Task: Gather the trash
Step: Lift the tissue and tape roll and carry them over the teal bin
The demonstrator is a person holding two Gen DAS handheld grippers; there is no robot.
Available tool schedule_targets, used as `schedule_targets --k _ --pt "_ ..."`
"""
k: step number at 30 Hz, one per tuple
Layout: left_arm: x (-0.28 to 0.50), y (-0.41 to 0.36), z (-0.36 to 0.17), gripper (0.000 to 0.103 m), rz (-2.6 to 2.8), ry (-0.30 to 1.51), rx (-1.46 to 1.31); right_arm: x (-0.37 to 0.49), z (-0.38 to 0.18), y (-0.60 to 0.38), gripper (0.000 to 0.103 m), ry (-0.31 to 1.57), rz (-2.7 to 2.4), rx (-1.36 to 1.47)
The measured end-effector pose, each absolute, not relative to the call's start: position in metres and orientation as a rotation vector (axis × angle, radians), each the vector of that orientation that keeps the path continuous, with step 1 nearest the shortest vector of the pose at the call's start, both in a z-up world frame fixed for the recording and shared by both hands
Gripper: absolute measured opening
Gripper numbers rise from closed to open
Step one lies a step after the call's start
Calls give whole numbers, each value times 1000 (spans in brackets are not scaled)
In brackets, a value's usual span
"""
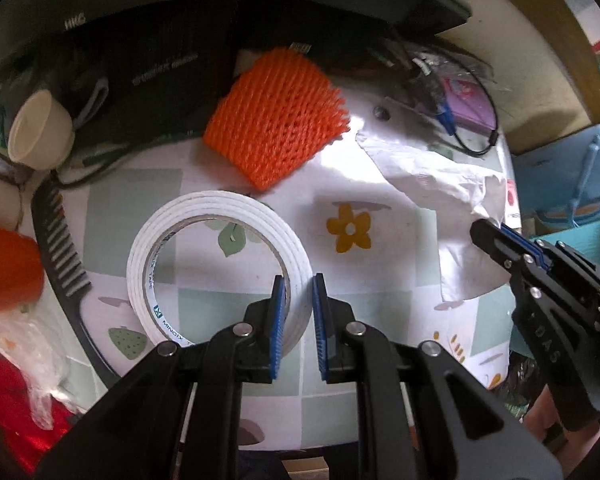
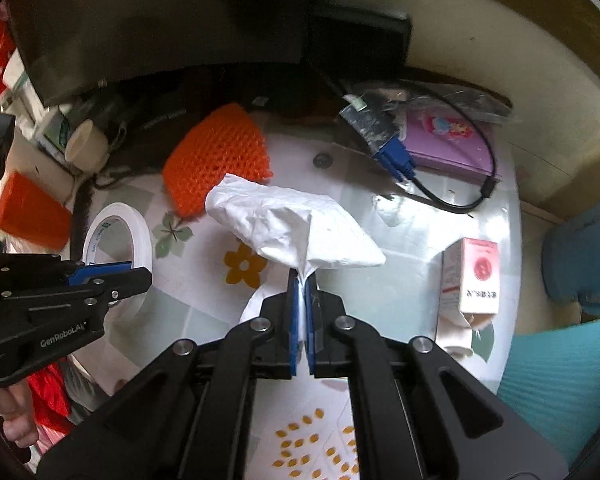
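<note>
We have the right claw (image 2: 301, 280) pinching the crumpled tissue (image 2: 296, 228) above the bench (image 2: 412, 248); the left claw (image 1: 297, 285) is spread astride the tape roll (image 1: 220, 264) wall. Next: carry the tissue to a bin.

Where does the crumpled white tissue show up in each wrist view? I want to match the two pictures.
Left wrist: the white tissue lies at the right, its lower edge pinched by the right gripper coming in from the right edge.
Right wrist: the tissue is at centre, clamped between the gripper's blue pads.
Shared landmark: the orange foam net, just left of the tissue in both views.
</note>
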State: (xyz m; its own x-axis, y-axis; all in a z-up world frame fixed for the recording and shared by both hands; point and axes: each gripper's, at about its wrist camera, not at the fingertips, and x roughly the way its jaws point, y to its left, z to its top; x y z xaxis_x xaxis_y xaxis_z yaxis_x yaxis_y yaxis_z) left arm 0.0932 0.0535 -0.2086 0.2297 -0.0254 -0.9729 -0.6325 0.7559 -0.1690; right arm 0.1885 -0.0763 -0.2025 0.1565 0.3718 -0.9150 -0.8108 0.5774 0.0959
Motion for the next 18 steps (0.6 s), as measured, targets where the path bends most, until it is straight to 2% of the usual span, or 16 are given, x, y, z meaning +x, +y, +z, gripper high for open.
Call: schedule_targets --k 18 --pt "87 54 -134 13 185 1218 -398 137 -113 -128 4 1005 619 -188"
